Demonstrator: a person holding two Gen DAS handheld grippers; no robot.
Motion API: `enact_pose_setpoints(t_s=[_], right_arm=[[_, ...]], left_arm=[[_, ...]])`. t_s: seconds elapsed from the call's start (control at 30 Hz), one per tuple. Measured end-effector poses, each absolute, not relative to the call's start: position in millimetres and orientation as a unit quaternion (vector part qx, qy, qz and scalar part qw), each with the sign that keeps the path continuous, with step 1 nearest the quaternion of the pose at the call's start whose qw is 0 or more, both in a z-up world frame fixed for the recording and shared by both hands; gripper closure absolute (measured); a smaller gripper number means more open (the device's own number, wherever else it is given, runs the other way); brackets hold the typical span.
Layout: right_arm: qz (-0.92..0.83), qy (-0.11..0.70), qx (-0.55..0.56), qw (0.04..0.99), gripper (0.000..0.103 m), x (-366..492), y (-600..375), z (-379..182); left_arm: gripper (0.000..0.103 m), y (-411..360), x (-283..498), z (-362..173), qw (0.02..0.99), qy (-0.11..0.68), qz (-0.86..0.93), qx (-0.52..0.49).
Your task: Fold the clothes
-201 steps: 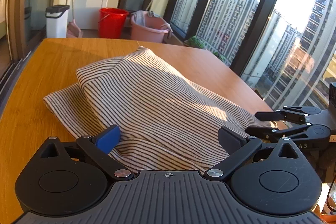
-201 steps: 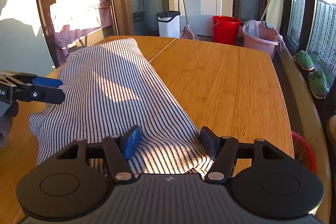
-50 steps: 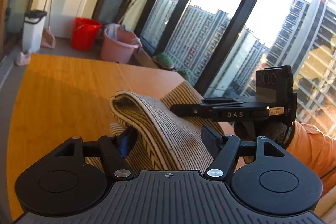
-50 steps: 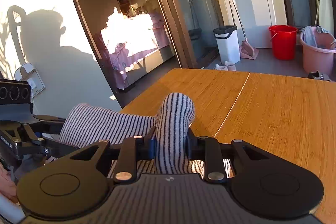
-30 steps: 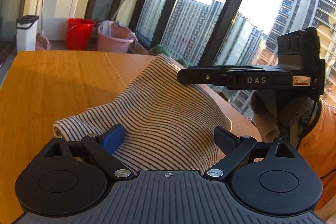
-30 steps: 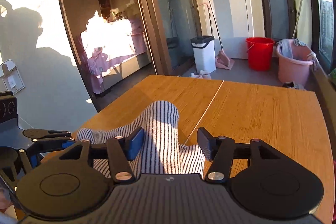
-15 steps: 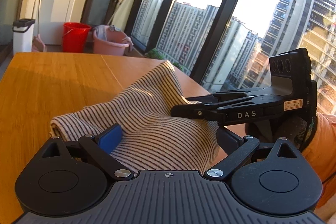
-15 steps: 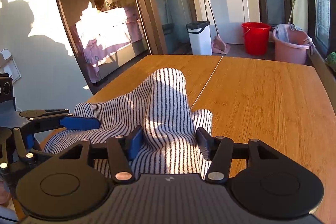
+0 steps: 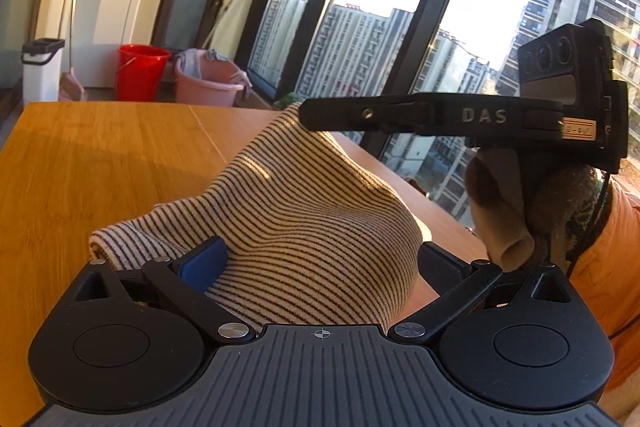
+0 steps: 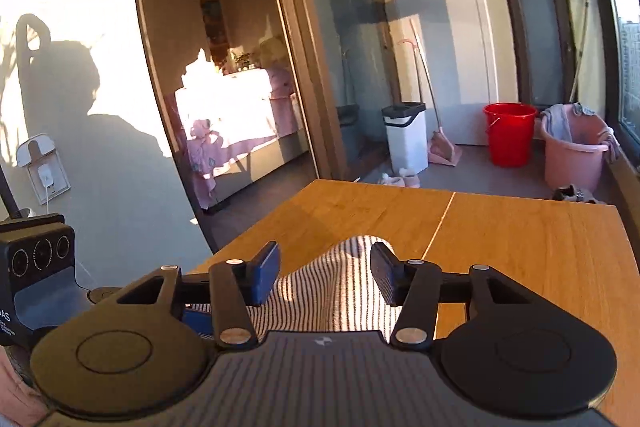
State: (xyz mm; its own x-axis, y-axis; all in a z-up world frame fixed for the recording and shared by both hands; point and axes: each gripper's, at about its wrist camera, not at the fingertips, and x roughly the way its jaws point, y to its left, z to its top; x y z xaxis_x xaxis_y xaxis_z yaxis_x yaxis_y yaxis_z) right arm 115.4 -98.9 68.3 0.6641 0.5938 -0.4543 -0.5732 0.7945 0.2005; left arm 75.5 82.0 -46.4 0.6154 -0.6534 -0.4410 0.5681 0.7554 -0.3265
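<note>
A striped cloth (image 9: pixel 312 219) lies heaped on the wooden table (image 9: pixel 100 163). My left gripper (image 9: pixel 320 249) straddles the near bulge of the heap. Its jaws are opening wide and its pads stand clear of the fabric. My right gripper (image 9: pixel 310 113) reaches in from the right, its tip at the peak of the heap. In the right wrist view a ridge of the cloth (image 10: pixel 336 291) stands between the right gripper's (image 10: pixel 325 253) pads. Its jaws are closing a little, with a gap still showing at the left pad.
A gloved hand (image 9: pixel 504 211) and an orange sleeve (image 9: pixel 600 267) carry the right tool. Beyond the table's far edge stand a red bucket (image 10: pixel 510 135), a pink tub (image 10: pixel 572 151) and a white bin (image 10: pixel 404 135). Tall windows run along the table's right side.
Both grippers let go of the cloth folds they pinched earlier. Since half a second ago the right gripper rose from across the heap to its peak. The left jaws spread wider.
</note>
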Motion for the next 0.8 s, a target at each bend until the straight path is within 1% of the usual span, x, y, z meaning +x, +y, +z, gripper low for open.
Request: enact_pose_setpoints(t_s=[0.07,0.13,0.2,0.3,0.33,0.4,0.47,0.6,0.73,0.8], right_arm=[[0.291,0.309,-0.009,0.905,0.053,136,-88,46],[0.291,0.318,0.0,0.902,0.051,145,-90,29],[0.288,0.32,0.013,0.903,0.051,143,-93,34],[0.282,0.306,0.002,0.909,0.051,123,-99,50],[0.28,0.304,0.005,0.91,0.049,116,-104,55],[0.269,0.307,0.034,0.912,0.042,102,-121,63],[0.246,0.316,0.082,0.913,0.031,85,-143,70],[0.257,0.347,0.172,0.885,0.026,53,-174,63],[0.269,0.425,0.239,0.83,0.025,41,-170,24],[0.277,0.441,0.253,0.815,0.025,41,-160,11]], left_arm=[[0.0,84,74,-46,0.895,0.275,-0.343,-0.079],[0.0,88,73,-43,0.892,0.275,-0.349,-0.079],[0.0,94,73,-39,0.889,0.276,-0.357,-0.078],[0.0,104,78,-30,0.892,0.274,-0.352,-0.072],[0.0,106,81,-27,0.895,0.274,-0.346,-0.065],[0.0,107,89,-25,0.9,0.279,-0.333,-0.04],[0.0,105,101,-25,0.902,0.289,-0.322,-0.018],[0.0,104,128,-30,0.899,0.31,-0.31,-0.011],[0.001,103,147,-35,0.897,0.327,-0.297,-0.016],[0.001,103,149,-37,0.895,0.333,-0.297,-0.021]])
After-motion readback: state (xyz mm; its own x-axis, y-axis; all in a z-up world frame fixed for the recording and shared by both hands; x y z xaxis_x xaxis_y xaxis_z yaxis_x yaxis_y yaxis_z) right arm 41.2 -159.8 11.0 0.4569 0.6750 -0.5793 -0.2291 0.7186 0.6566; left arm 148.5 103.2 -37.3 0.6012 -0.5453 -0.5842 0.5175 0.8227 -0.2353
